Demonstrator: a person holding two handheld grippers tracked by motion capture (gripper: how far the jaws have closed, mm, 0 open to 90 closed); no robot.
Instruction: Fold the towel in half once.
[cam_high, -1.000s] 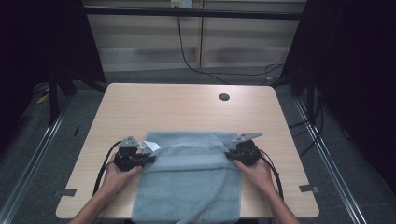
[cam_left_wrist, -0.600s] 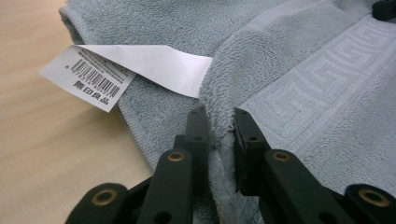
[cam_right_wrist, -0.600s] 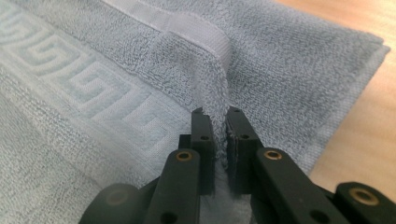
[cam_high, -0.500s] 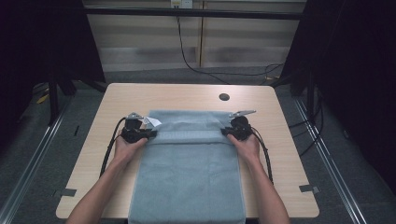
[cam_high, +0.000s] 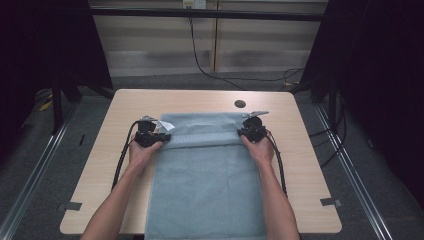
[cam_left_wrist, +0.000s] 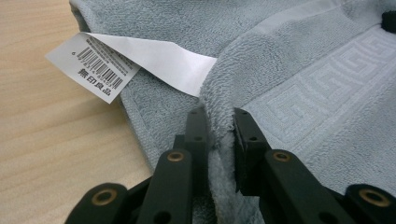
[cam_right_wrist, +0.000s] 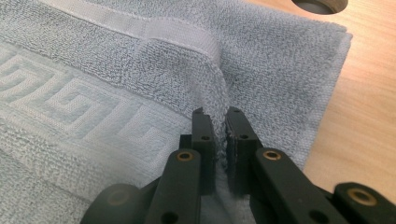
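Both of my hands have carried the towel (cam_high: 207, 185) toward twelve o'clock since a second ago, and it now lies flat down the tabletop (cam_high: 300, 150), its far edge short of the round hole (cam_high: 240, 104). My left hand-held gripper (cam_left_wrist: 219, 122) pinches a raised fold at the towel's nine o'clock edge, beside the barcode tag (cam_left_wrist: 93, 67). My right hand-held gripper (cam_right_wrist: 219, 121) pinches the matching fold at three o'clock.
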